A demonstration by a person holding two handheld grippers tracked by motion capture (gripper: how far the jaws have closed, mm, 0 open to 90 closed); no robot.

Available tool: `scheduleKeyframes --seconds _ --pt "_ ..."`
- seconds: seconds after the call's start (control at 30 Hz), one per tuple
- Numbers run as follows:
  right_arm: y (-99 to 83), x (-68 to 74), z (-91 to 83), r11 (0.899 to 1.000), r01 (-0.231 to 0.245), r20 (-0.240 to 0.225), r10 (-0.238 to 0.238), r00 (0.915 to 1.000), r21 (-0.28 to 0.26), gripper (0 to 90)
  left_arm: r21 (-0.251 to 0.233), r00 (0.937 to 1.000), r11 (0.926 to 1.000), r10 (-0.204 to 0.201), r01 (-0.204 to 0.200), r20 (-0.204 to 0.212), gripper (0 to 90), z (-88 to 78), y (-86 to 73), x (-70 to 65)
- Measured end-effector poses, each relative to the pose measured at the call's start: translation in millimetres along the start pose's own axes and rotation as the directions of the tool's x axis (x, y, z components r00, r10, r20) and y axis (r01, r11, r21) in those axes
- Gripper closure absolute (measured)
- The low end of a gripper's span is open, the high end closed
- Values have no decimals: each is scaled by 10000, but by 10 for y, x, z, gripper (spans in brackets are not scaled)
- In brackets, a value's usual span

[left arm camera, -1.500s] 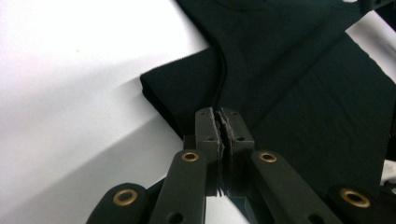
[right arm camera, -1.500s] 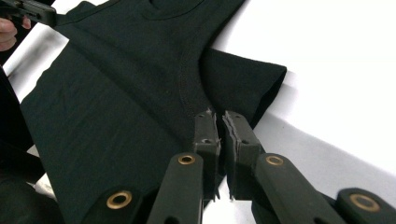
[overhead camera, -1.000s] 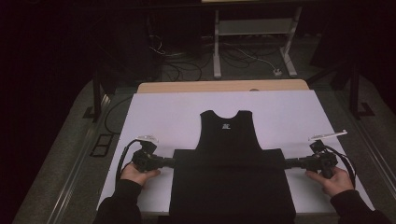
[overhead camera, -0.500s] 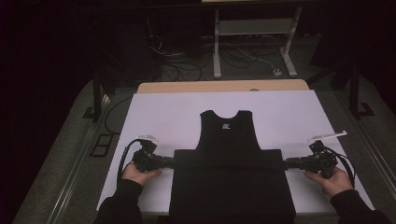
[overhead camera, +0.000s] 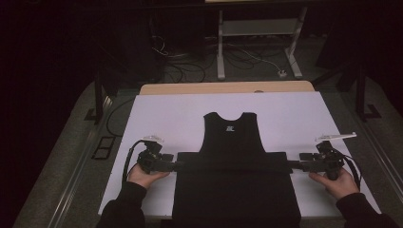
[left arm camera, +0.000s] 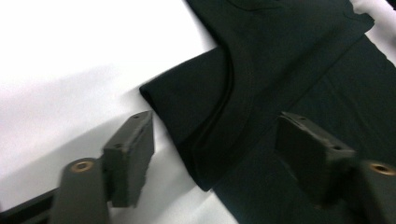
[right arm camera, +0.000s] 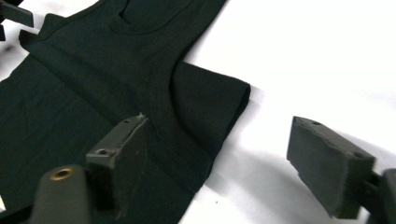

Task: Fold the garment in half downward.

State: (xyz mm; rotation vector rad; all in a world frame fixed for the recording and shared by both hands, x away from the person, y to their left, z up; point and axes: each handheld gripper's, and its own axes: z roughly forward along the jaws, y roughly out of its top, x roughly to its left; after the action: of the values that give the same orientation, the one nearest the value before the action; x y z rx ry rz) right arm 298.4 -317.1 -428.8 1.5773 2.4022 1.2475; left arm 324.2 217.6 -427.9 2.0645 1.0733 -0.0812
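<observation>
At the near edge of the white table (overhead camera: 157, 114), a person's left gripper (overhead camera: 167, 165) and right gripper (overhead camera: 304, 166) stand with jaws just opened wide, each straddling one end of the fold across a black T-shirt (overhead camera: 233, 142) without pinching it; the shirt lies flat in the middle, its lower part apparently already turned up over the chest, further folds seemingly still to come. A small white label (overhead camera: 230, 128) below the collar is too small to read

White-topped table (overhead camera: 157, 118) with wooden far edge, dim room, grey floor (overhead camera: 66, 156) (cables trailing), white metal stand (overhead camera: 259, 42)
</observation>
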Motion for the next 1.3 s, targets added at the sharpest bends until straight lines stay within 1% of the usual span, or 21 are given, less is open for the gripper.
scheduleKeyframes --seconds 0.03,0.07,0.1,0.13,0.17,0.2,0.27,0.3,0.33,0.37,0.4,0.47,0.63,0.67,0.77,0.97,1.03,1.13,1.2,1.3 --pt "6 3 0 10000 12 1 -12 10000 -34 157 23 10000 10000 2 -2 8 212 6 4 -1" --pt "13 4 2 10000 50 50 -50 10000 -11 135 2 9999 10000 -46 46 97 186 11 5 2" --pt "22 6 4 10000 54 89 -54 9999 6 133 -10 9996 9999 -99 100 270 167 16 10 6" --pt "31 7 2 10000 58 54 -58 10000 43 124 18 9994 10000 -47 47 336 151 16 21 7" --pt "40 12 0 10000 75 39 -75 10000 61 101 19 9997 10000 17 -17 235 134 11 33 4" --pt "48 15 1 9999 111 44 -111 9999 18 72 -29 9998 10000 32 -32 220 127 2 46 9" --pt "67 16 0 9998 184 29 -184 9998 83 32 -243 9993 9996 -148 156 341 90 -15 66 18" --pt "82 11 -1 9995 262 60 -263 9996 152 29 -285 9993 9995 -159 168 327 67 -23 76 23" --pt "95 9 -3 9996 209 80 -210 9997 170 26 -315 9998 9995 -80 86 175 41 -26 84 21" --pt "109 4 -6 9997 187 25 -187 9998 162 10 -244 9999 9997 68 -70 -89 16 -25 94 19" --pt "124 2 -2 9996 195 -1 -195 9998 205 0 -168 9996 9997 154 -158 -231 0 -18 108 21" --pt "156 -7 11 9993 251 35 -252 9997 270 0 -202 9993 9997 160 -167 -326 0 -16 139 32" --pt "238 -7 6 9990 381 -58 -380 9993 237 0 -238 9990 9988 417 -421 -176 0 -12 232 16" --pt "257 -12 1 9988 455 -87 -453 9989 194 0 -216 9988 9988 430 -435 -218 0 -11 247 12" --pt "311 -26 -21 9990 443 -64 -443 9990 56 0 -290 9989 9987 413 -419 -221 0 -10 283 11" --pt "396 -68 -36 9983 577 -70 -578 9983 -24 0 -319 9983 9980 541 -548 -230 0 -11 372 17" --pt "420 -71 -31 9977 681 -137 -681 9976 22 0 -272 9979 9977 620 -625 -198 0 -16 409 15" --pt "459 -55 -29 9970 775 -95 -774 9970 68 0 -331 9975 9970 700 -704 -129 0 -28 468 18" --pt "489 -50 -36 9964 847 -100 -846 9964 42 0 -333 9968 9964 772 -779 -224 0 -33 502 10" --pt "535 -47 -55 9959 905 -43 -905 9959 -35 0 -280 9959 9957 878 -885 -234 0 -37 551 11"
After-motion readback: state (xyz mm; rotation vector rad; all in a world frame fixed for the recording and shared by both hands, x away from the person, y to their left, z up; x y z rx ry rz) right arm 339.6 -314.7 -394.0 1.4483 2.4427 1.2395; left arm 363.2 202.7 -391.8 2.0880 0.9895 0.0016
